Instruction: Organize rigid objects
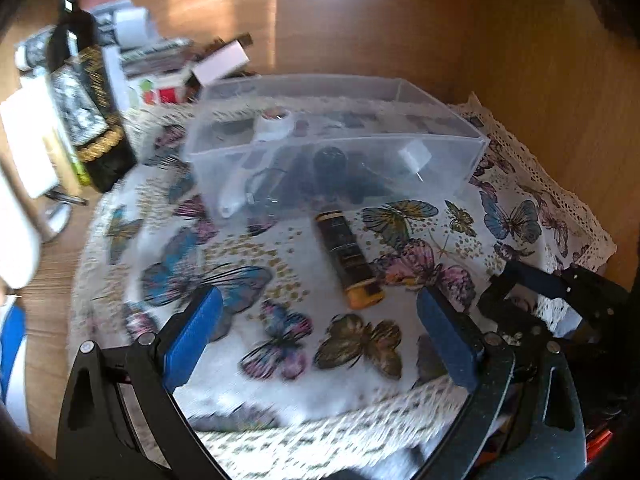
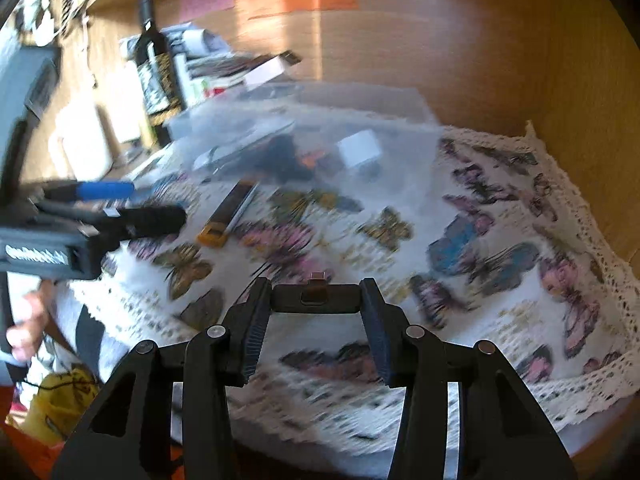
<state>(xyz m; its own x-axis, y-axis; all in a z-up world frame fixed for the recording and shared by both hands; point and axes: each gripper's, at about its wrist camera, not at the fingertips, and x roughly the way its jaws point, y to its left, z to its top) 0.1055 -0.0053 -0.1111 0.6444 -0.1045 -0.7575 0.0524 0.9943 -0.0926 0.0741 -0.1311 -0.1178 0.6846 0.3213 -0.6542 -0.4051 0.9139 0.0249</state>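
A clear plastic box (image 1: 336, 148) stands on the butterfly cloth (image 1: 280, 280) and holds a white tape roll, a black object and a white cube. A black and orange tube (image 1: 348, 256) lies on the cloth in front of the box. My left gripper (image 1: 320, 320) is open and empty, hovering just short of the tube. My right gripper (image 2: 316, 308) is shut on a small black bar-shaped object (image 2: 316, 298) above the cloth. The box (image 2: 304, 136) and tube (image 2: 228, 216) also show blurred in the right wrist view, with the left gripper (image 2: 132, 204) at the left.
A dark wine bottle (image 1: 88, 92) stands left of the box among papers and small boxes (image 1: 160, 64). Wooden walls (image 1: 520, 60) enclose the back and right. A yellow bag (image 2: 60, 404) lies at the lower left.
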